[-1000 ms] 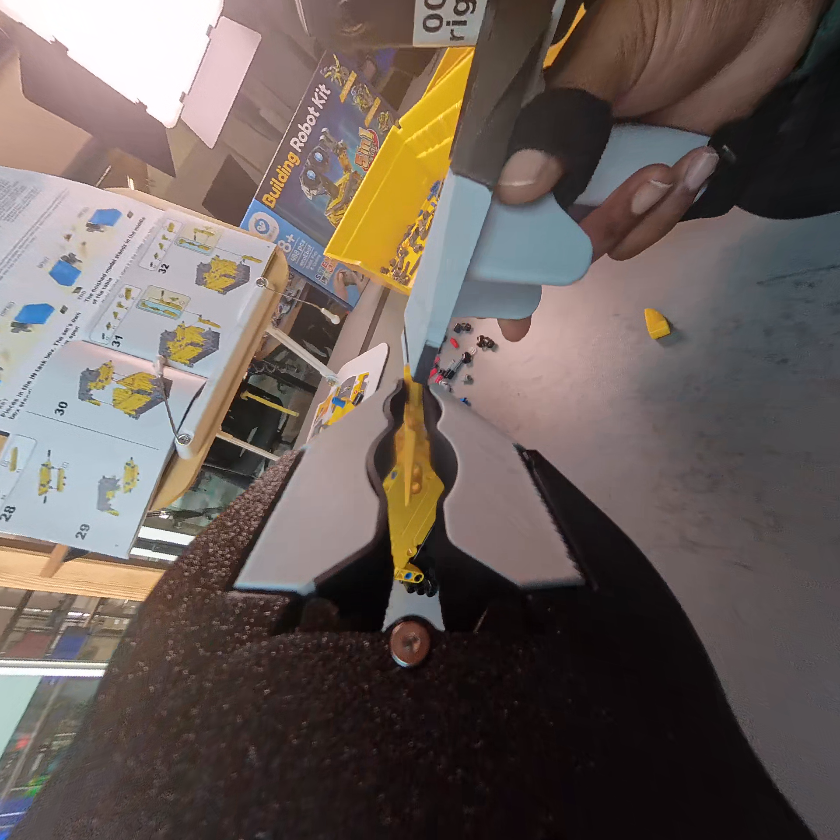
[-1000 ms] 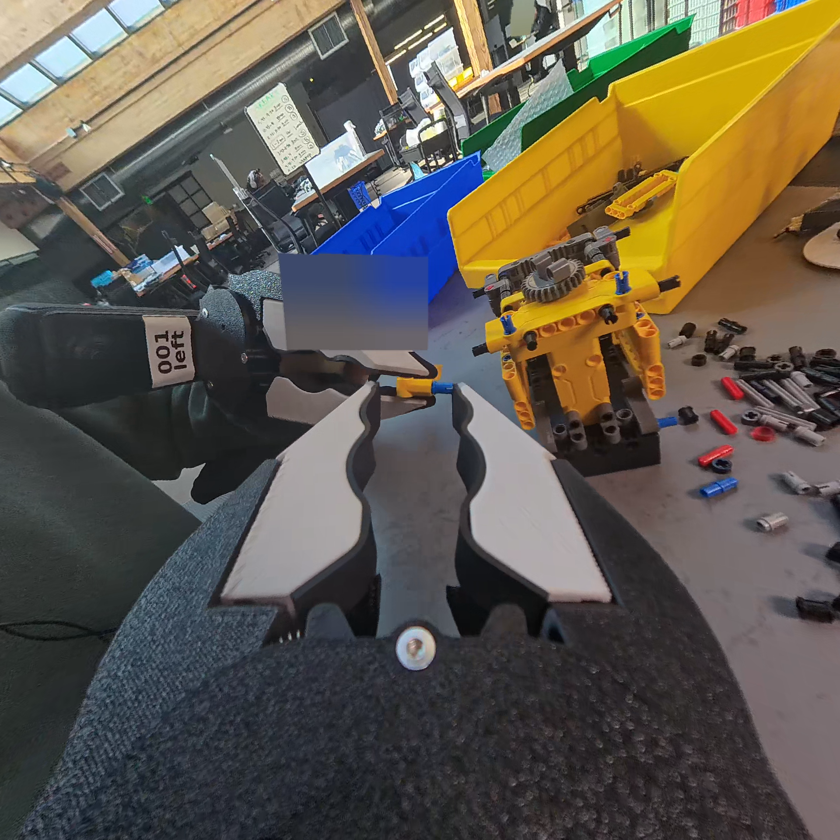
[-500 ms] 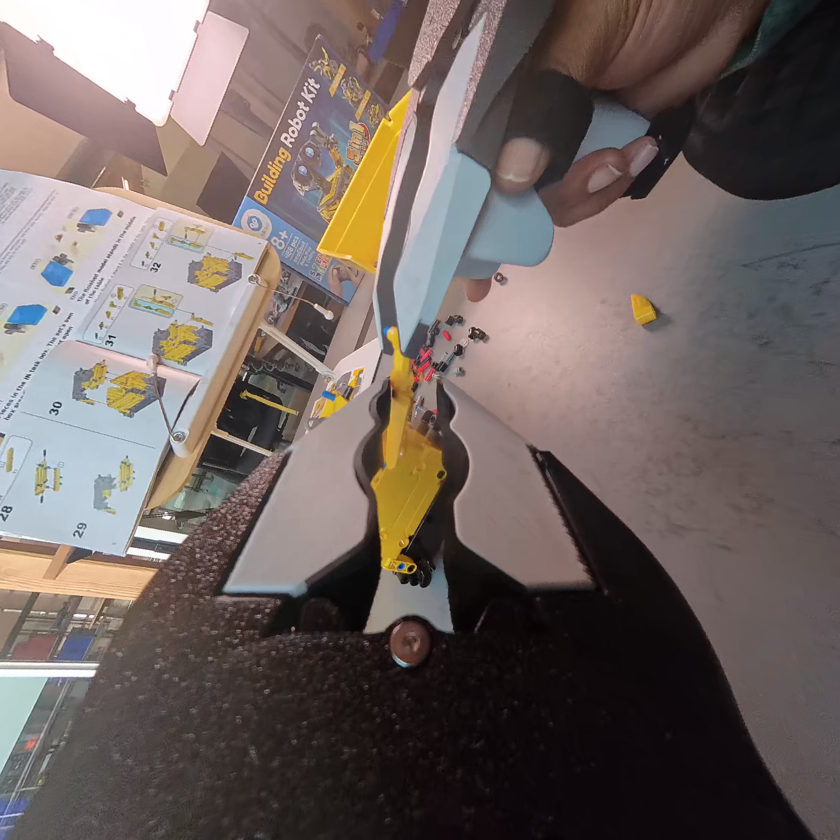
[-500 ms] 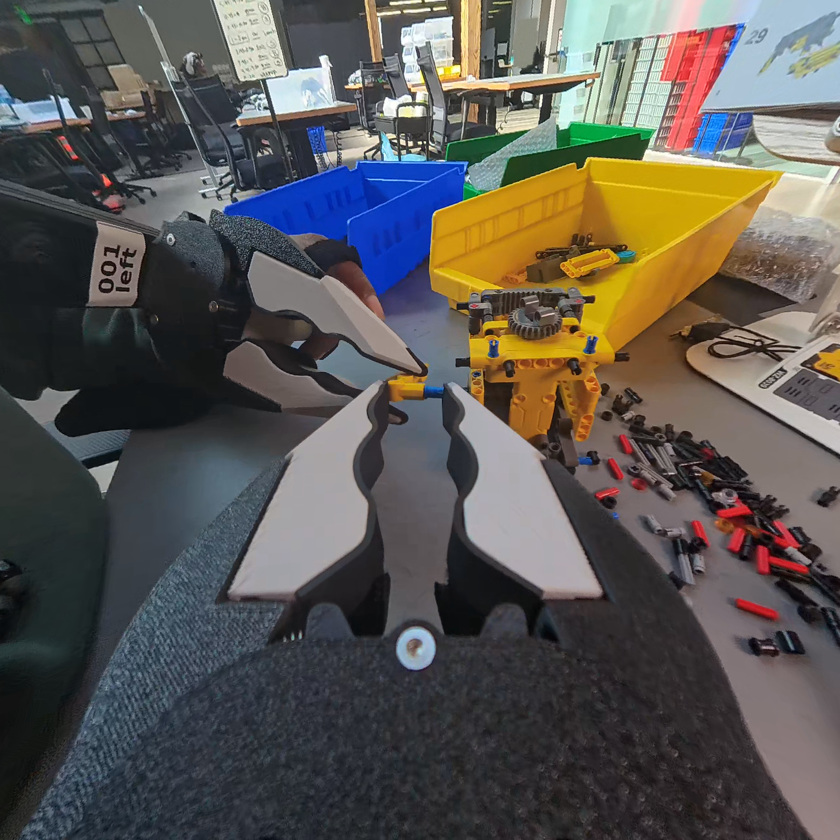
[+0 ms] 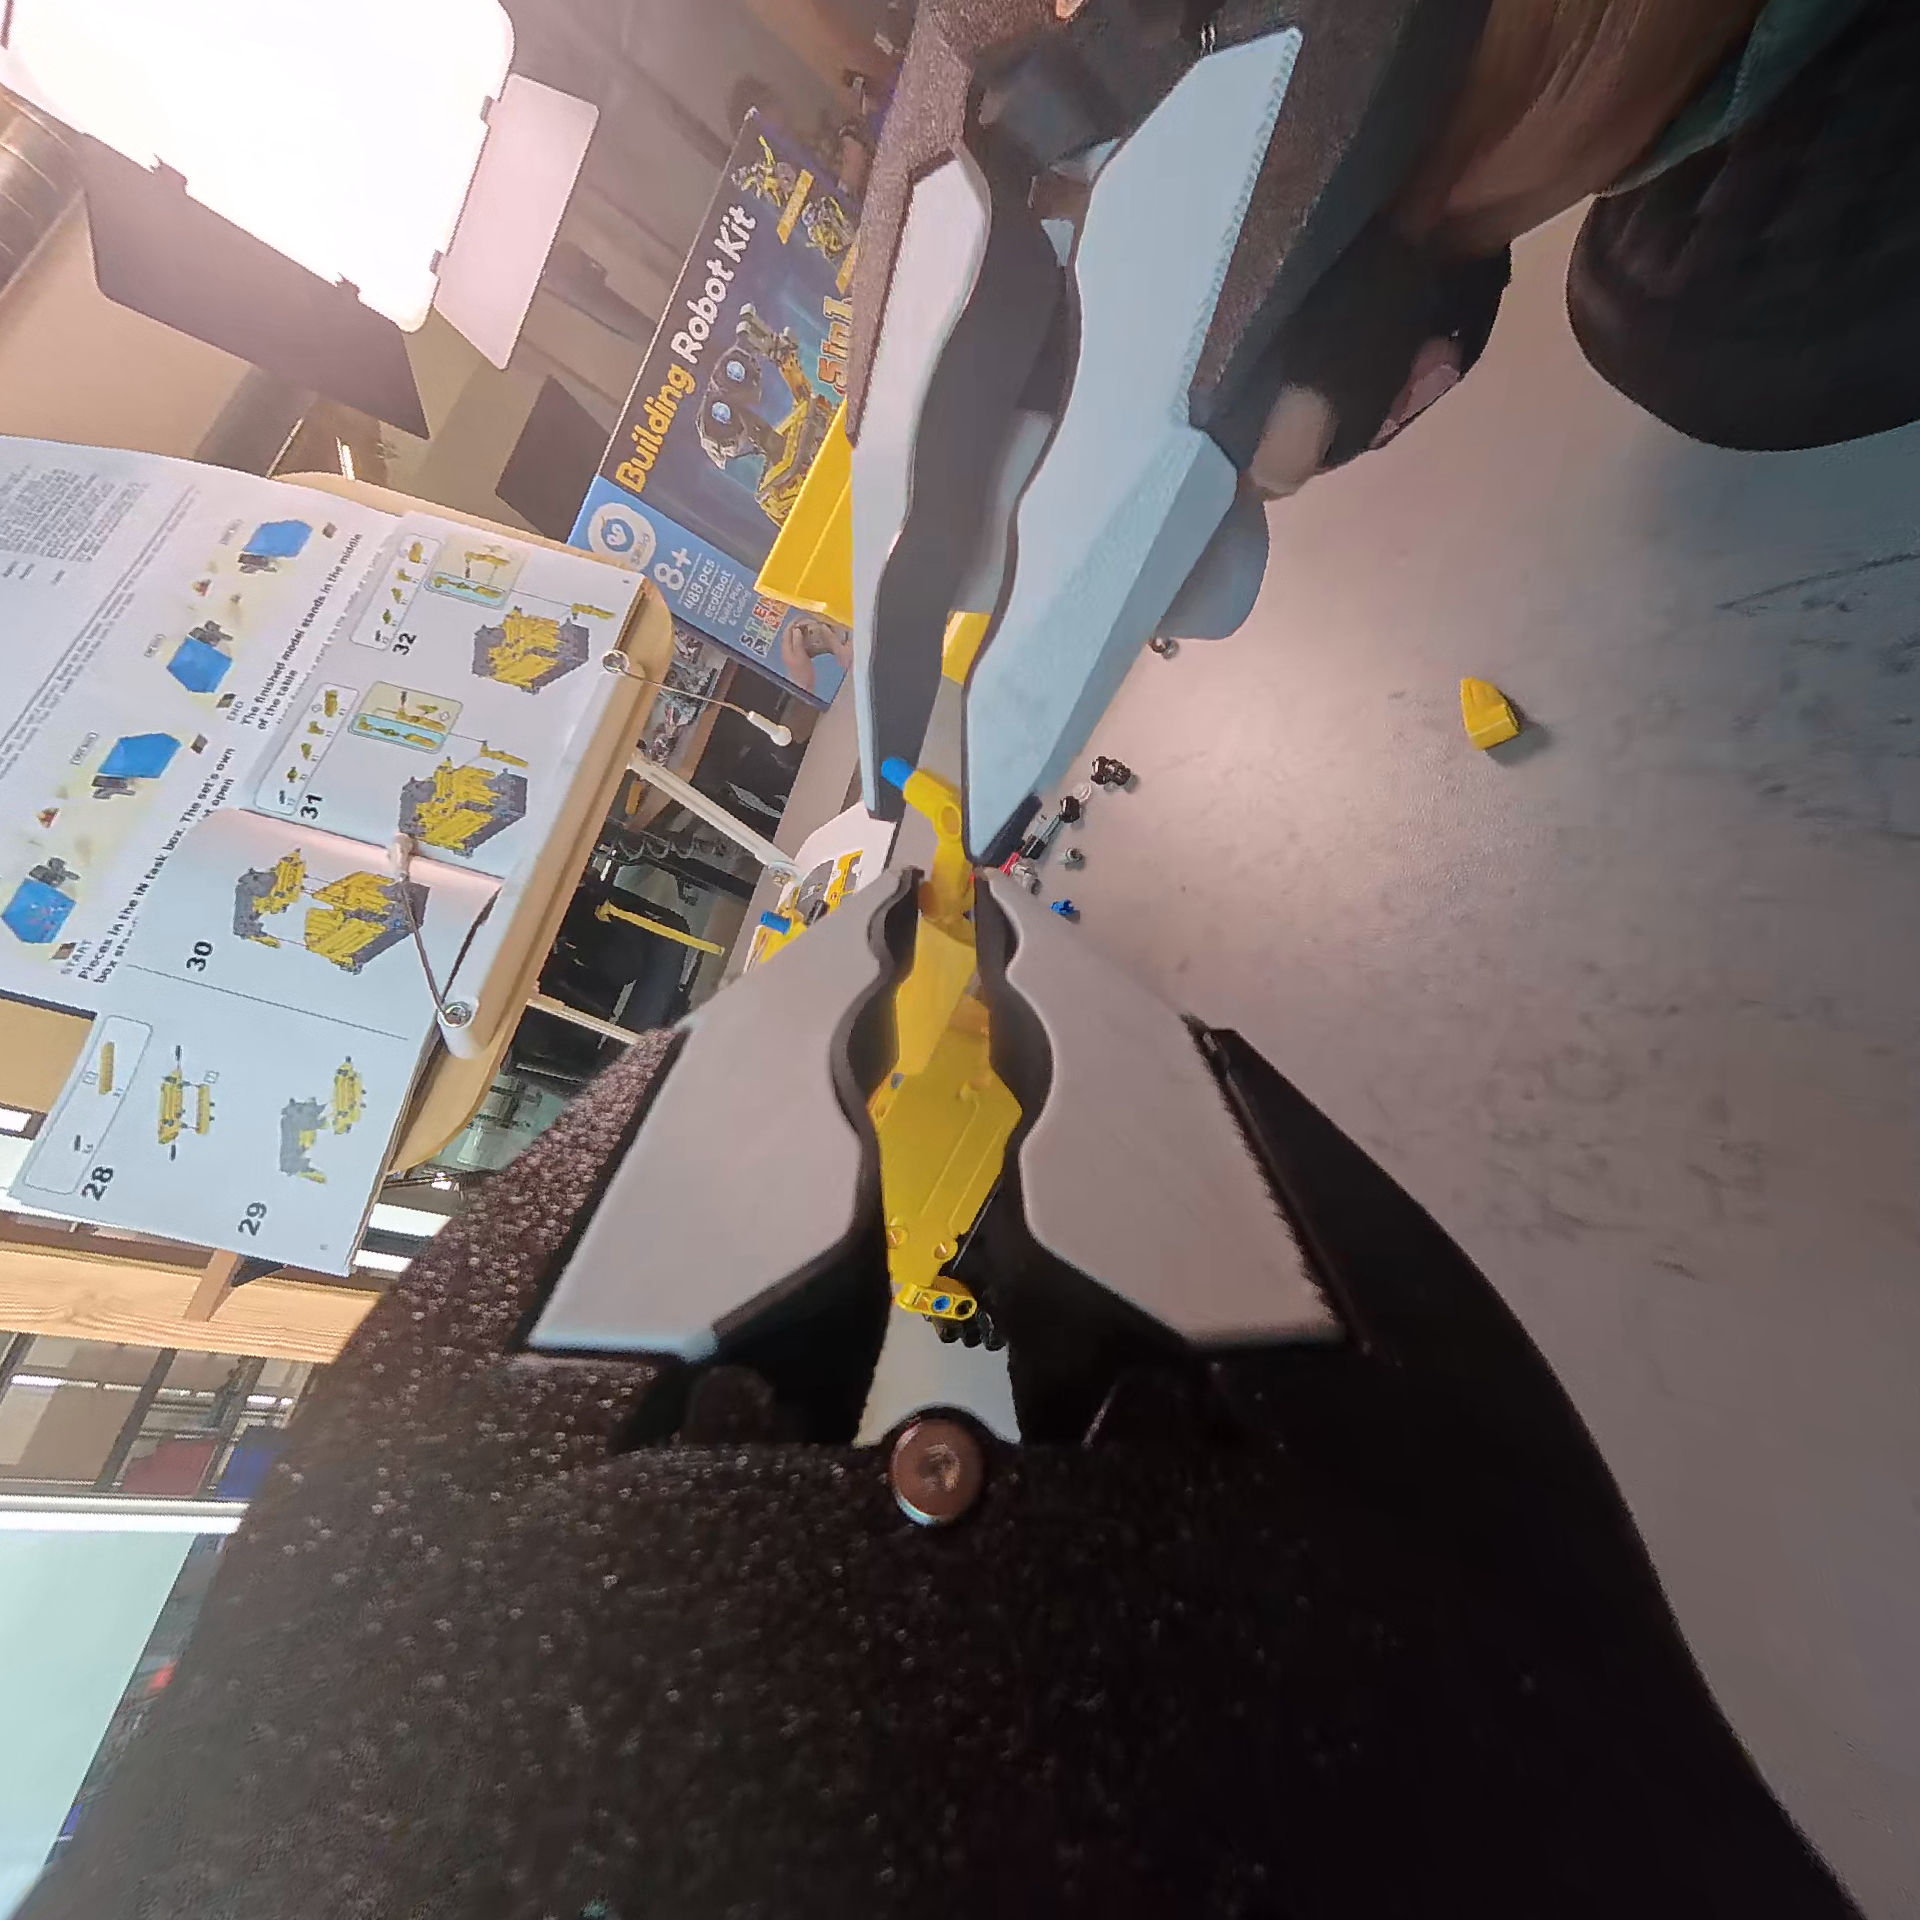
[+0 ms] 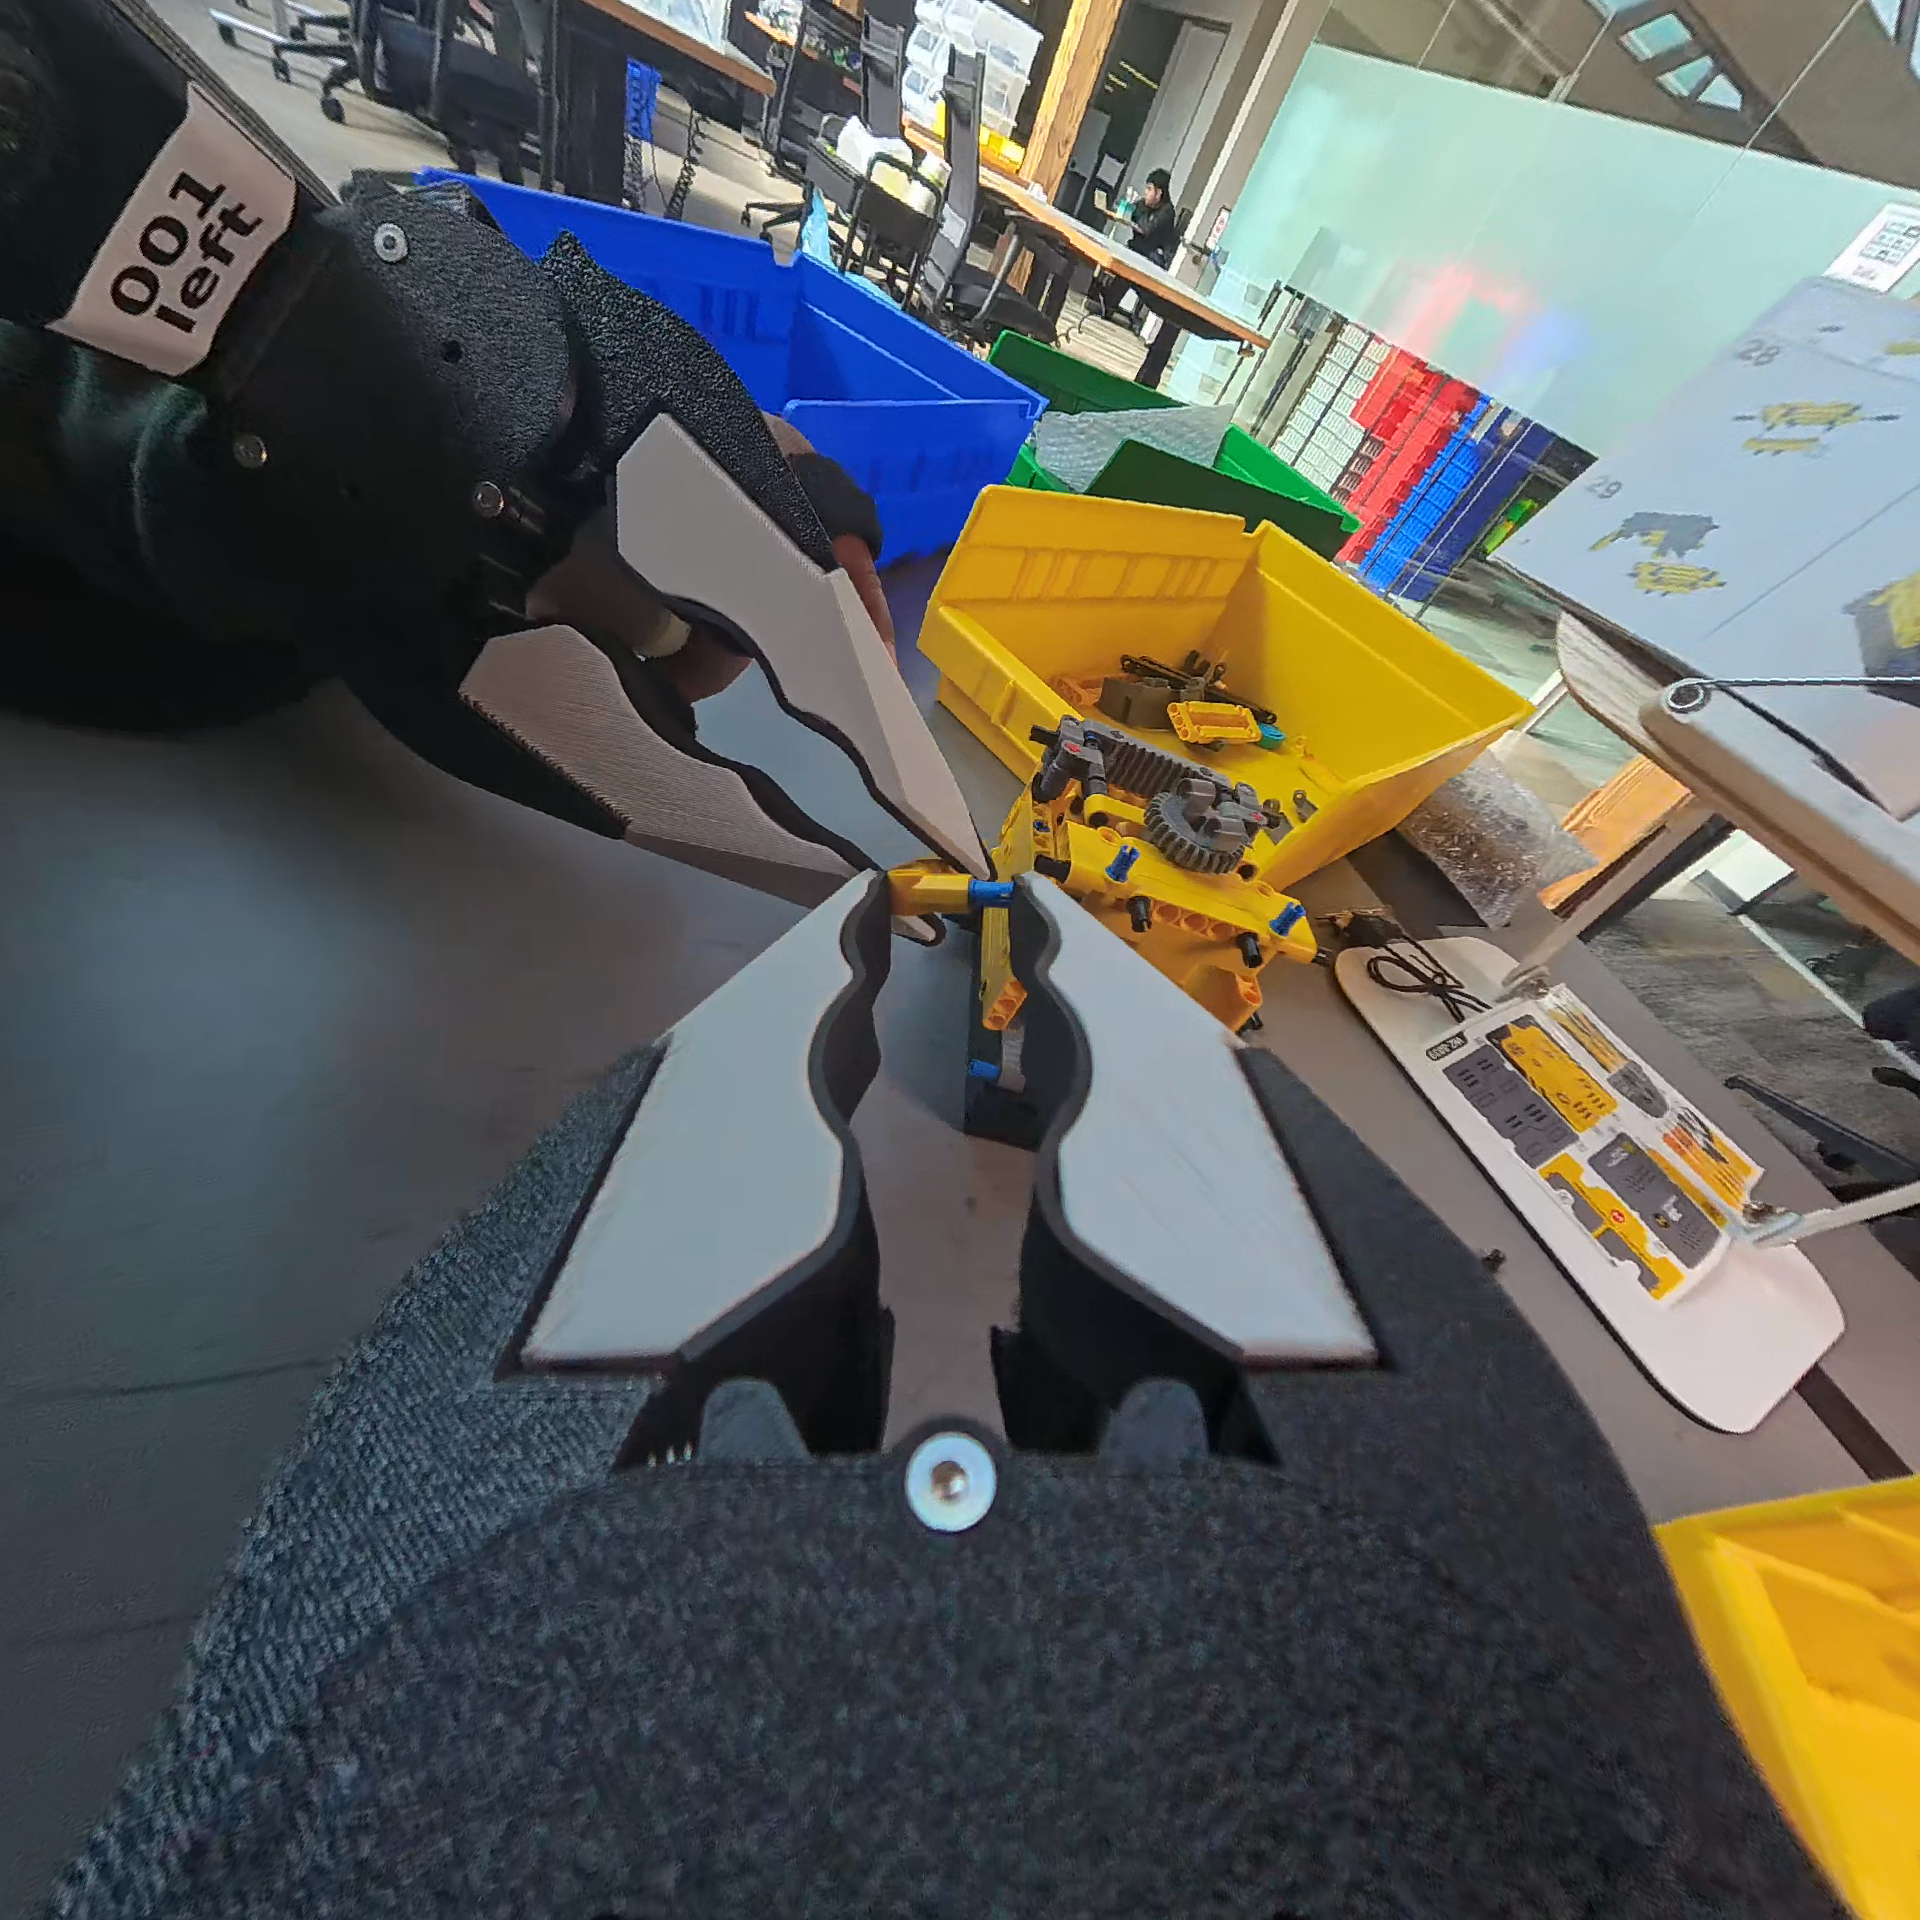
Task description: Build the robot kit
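My left gripper (image 5: 940, 883) is shut on a yellow brick piece (image 5: 940, 1122) that lies lengthwise between its fingers, with a thin yellow arm sticking out past the tips. A blue pin (image 5: 894, 771) sits at the end of that arm. My right gripper (image 6: 951, 894) comes in from the opposite side; its jaws stand narrow and pinch across the blue pin (image 6: 987, 891) and the yellow arm end (image 6: 930, 891). In the right wrist view the left gripper (image 6: 935, 862) reaches in from the upper left. In the left wrist view the right gripper (image 5: 930, 810) hangs down from the top.
A half-built yellow model (image 6: 1153, 883) stands just behind the tips, before a yellow bin (image 6: 1351, 665), with blue (image 6: 831, 343) and green (image 6: 1195, 457) bins beyond. A booklet on a stand (image 5: 260, 831), a kit box (image 5: 727, 416), loose pins (image 5: 1070, 821) and one yellow part (image 5: 1491, 712) are nearby. My left and right fingertips are right by each other.
Both grippers have turned and swung together with the yellow piece between them. The right jaws narrowed a little onto the pin end. The left grip is unchanged.
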